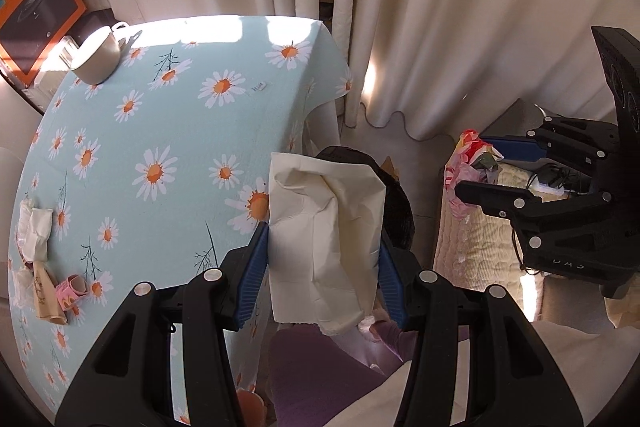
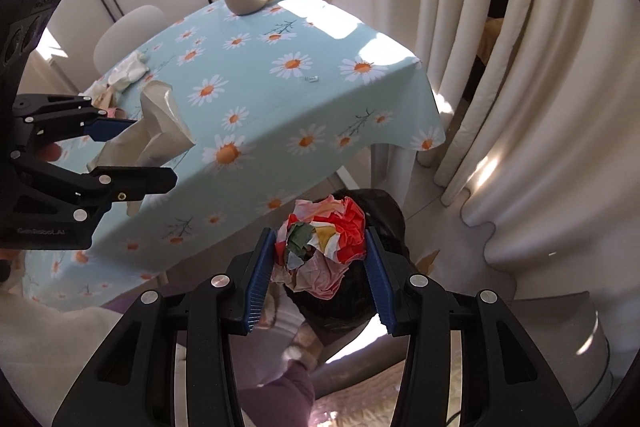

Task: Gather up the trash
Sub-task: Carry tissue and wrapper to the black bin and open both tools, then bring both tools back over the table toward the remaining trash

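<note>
My left gripper [image 1: 323, 251] is shut on a crumpled cream paper napkin [image 1: 320, 231] and holds it off the table's right edge, above a black trash bag [image 1: 394, 203]. It also shows in the right wrist view [image 2: 138, 151]. My right gripper [image 2: 320, 259] is shut on a crumpled red, pink and green wrapper [image 2: 324, 243] above the black bag [image 2: 380, 219]. It shows in the left wrist view [image 1: 476, 167] with the wrapper [image 1: 472, 155]. More trash lies on the table: white tissues [image 1: 34, 231], a tan wrapper [image 1: 46, 291] and a pink wrapper [image 1: 70, 291].
The table has a light-blue daisy cloth [image 1: 160, 131]. A cream cup [image 1: 98, 55] stands at its far corner. An orange box [image 1: 36, 7] leans behind it. Cream curtains [image 1: 440, 7] hang at the back. A quilted seat [image 1: 472, 247] is on the right.
</note>
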The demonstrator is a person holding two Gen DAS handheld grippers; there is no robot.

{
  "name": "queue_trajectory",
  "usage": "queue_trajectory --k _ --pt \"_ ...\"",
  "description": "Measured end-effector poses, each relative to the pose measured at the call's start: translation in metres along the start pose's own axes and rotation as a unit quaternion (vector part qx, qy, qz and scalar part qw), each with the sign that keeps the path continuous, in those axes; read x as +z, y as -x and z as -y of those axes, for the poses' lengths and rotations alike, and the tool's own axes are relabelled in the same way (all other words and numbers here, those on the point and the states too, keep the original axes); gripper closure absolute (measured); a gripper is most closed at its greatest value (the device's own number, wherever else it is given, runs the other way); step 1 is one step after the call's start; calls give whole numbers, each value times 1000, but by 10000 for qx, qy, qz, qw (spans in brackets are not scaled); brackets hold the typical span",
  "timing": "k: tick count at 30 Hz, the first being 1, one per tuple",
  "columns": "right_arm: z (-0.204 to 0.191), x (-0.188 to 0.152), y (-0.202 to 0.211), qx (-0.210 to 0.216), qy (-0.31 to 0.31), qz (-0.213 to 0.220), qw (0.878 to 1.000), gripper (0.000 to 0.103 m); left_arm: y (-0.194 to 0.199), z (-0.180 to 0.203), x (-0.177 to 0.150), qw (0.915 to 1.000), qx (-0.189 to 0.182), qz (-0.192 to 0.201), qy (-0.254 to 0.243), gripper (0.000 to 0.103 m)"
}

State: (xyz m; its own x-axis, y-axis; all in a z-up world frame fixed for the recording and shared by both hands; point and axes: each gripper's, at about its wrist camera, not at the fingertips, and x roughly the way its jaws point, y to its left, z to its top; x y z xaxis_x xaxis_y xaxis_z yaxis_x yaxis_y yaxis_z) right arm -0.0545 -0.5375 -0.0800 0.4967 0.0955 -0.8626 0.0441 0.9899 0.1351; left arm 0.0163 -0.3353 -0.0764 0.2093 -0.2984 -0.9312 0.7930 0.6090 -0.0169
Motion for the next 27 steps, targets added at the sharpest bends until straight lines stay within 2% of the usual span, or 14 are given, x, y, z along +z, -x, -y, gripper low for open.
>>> queue_trajectory --k 4,7,8,9,11,12,14,17,22,27 --pt "6 -7 0 -52 -177 -42 9998 60 -3 8 4 9997 -151 -34 -185 51" --pt "9 -9 0 -65 -230 -45 9997 59 -1 11 7 9993 -255 82 -275 50" --pt "11 -9 1 -55 -252 -40 9997 57 1 11 8 9989 -320 131 -302 44" --pt "12 -9 0 -18 -278 -49 9996 54 3 11 8 9987 -376 181 -308 27" --pt "14 -9 2 -94 -351 23 9993 23 11 9 8 9979 -417 404 -290 12" --pt "15 -8 2 -154 -376 55 9992 17 16 7 8 9973 -460 512 -268 12" --pt "16 -6 0 -266 -352 17 9990 15 23 1 7 9964 -531 646 -128 5" --pt "15 -2 -6 -337 -225 -63 9992 15 29 -11 3 9959 -522 723 128 6" --pt "5 11 -13 -270 110 -108 9995 15 34 -36 -13 9944 -223 809 647 6" --pt "-12 25 -22 -163 570 -155 9981 15 46 -60 -36 9880 106 929 1231 6"
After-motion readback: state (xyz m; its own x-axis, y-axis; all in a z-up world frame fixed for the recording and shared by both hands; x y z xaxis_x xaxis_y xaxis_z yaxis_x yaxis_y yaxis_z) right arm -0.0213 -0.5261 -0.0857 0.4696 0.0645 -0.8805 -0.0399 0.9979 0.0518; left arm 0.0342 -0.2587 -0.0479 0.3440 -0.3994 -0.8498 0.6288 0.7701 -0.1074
